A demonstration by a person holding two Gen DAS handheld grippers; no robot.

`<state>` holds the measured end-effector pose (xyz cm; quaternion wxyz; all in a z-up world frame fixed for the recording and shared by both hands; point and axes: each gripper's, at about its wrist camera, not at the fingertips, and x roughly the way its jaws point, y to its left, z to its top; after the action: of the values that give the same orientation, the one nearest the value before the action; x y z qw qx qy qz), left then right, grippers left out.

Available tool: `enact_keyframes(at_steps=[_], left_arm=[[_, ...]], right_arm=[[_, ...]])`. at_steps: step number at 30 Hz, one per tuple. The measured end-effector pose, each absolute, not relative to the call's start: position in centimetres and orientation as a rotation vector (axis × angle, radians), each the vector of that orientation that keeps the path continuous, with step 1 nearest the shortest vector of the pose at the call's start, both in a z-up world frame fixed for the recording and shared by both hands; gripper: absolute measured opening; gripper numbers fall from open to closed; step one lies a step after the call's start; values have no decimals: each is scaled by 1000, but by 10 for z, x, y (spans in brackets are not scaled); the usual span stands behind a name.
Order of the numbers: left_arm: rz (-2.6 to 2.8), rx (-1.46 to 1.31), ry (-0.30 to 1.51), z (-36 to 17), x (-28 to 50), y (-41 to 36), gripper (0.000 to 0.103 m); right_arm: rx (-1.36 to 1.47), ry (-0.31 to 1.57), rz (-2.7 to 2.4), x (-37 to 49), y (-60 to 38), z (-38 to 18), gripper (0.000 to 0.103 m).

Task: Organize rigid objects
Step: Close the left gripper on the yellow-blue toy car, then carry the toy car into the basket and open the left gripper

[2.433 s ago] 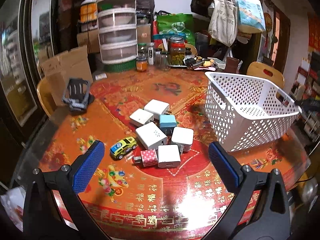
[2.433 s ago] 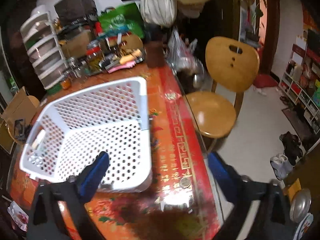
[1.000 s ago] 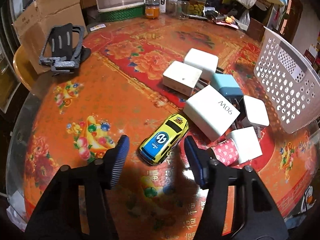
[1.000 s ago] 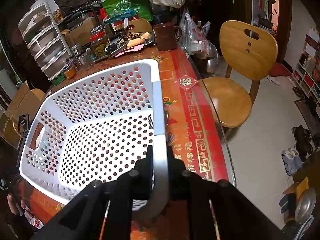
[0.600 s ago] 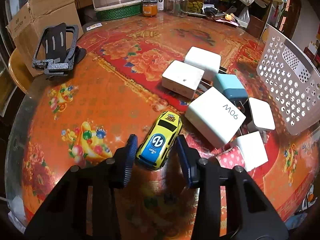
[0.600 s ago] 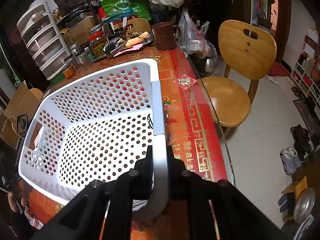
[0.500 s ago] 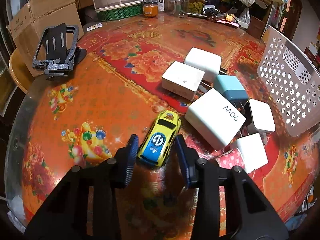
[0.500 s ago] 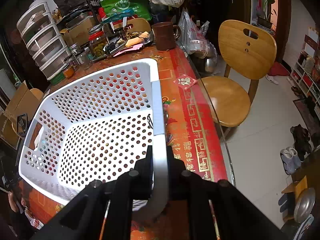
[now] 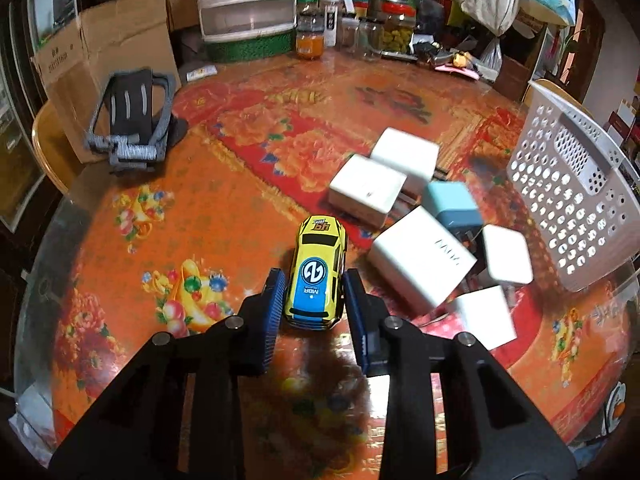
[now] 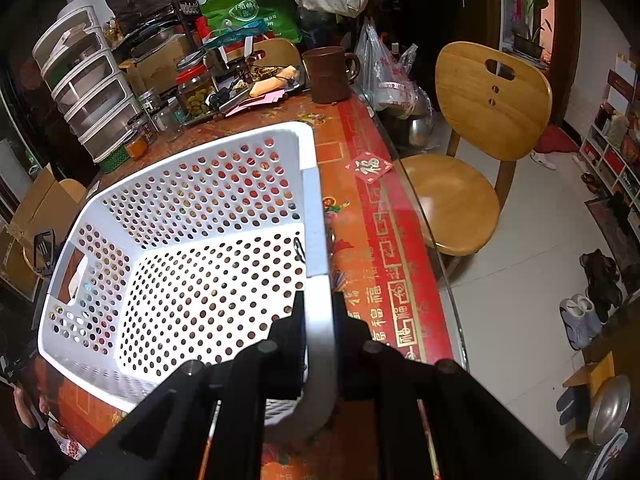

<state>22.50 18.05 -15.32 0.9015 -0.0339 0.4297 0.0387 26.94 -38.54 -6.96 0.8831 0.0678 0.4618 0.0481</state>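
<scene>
1. Left wrist view: the left gripper [image 9: 313,296] pinches the yellow toy car [image 9: 318,273] by its two sides. The car sits in the middle of the picture, on the red and orange table [image 9: 168,240], with its nose pointing to 12 o'clock.
2. From the car, a bunch of white chargers [image 9: 422,262] and one blue charger [image 9: 452,206] lie at about 2 o'clock. The nearest white one is just beside the car.
3. The white basket [image 9: 572,200] stands at 3 o'clock, past the chargers. A black phone stand [image 9: 130,122] is at 10 o'clock, well apart from the car.
4. Right wrist view: the right gripper [image 10: 318,312] is pressed together on the basket's rim, at the near right edge. The basket [image 10: 192,248] fills the left side, and I see nothing in it.
5. A wooden chair [image 10: 476,136] stands at 2 o'clock, beside the table.
</scene>
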Motion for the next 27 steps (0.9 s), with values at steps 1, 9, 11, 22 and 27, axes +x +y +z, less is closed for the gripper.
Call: enact_keyframes(at_steps=[1,9,11,22,27], left_arm=[[76,-67,878,-147,224,177,28],[-39,31,780,-70,243,112,28],[-85,56,771,-54,256,92,28],[-338,246,793,-19,337,-31,28],[-402,298,833,-31,357,-67,28]], right_arm=[[140,961,100,269,-386,-70,9],[142,970,107,271,-386,-72,9],[146,972,111,272,-386,-74,9],[146,979,120,273,-386,-76,9],[146,980,123,274,-386,-76,9]])
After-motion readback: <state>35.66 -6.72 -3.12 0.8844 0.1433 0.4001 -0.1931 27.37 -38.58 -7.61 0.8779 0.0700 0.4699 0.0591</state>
